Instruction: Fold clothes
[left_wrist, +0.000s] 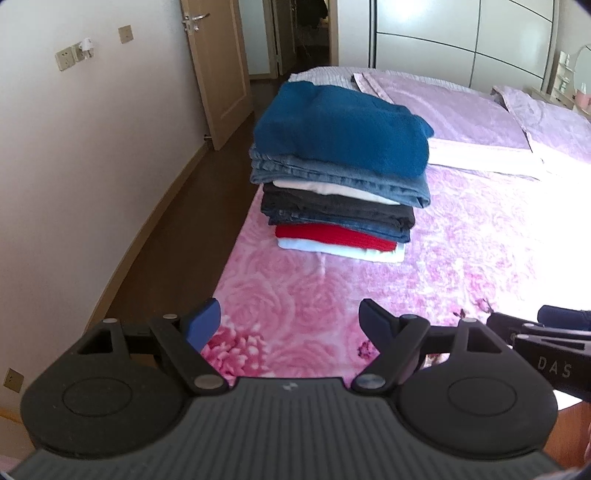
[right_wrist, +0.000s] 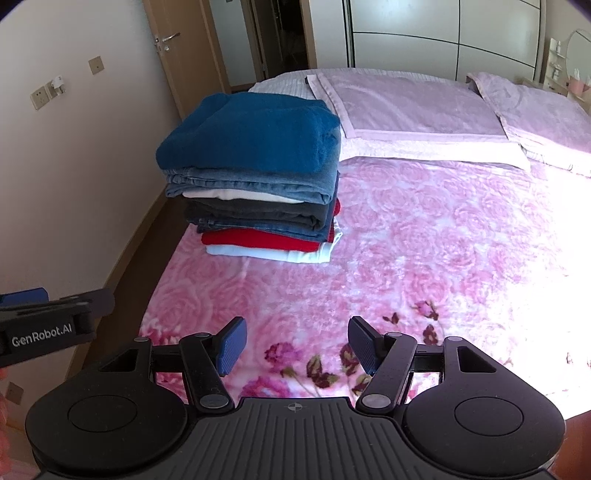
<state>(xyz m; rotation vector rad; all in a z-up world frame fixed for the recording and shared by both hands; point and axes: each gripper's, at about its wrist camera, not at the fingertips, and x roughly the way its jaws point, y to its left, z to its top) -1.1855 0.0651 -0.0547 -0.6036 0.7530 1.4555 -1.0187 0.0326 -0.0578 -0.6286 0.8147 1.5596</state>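
We hold both tools low over the near edge of the bed (right_wrist: 424, 236), side by side, and neither one carries anything. The left hand-held gripper (left_wrist: 290, 325) has its blue pads spread wide with only pink rose-patterned blanket between them; the right hand-held gripper (right_wrist: 295, 345) stands the same way, parted and empty.

Ahead of us sits the stack of clothes (left_wrist: 340, 173), near the bed's left edge and well apart from both tools. Every piece in it lies folded flat: a teal sweater (right_wrist: 251, 136) on top, light jeans (right_wrist: 255, 182) under it, then a white layer, dark trousers, more denim, a red garment (right_wrist: 266, 240) and a white one at the bottom. The edges line up fairly square, which is why the pile stands without leaning. It sits just in front of the pillows (right_wrist: 424, 110).

We see no loose garment on the blanket between us and the pile. That fits a finished load, or a pause while another piece is fetched from outside our view; we cannot tell which. With both tools open and held back, nothing presses on the stack.
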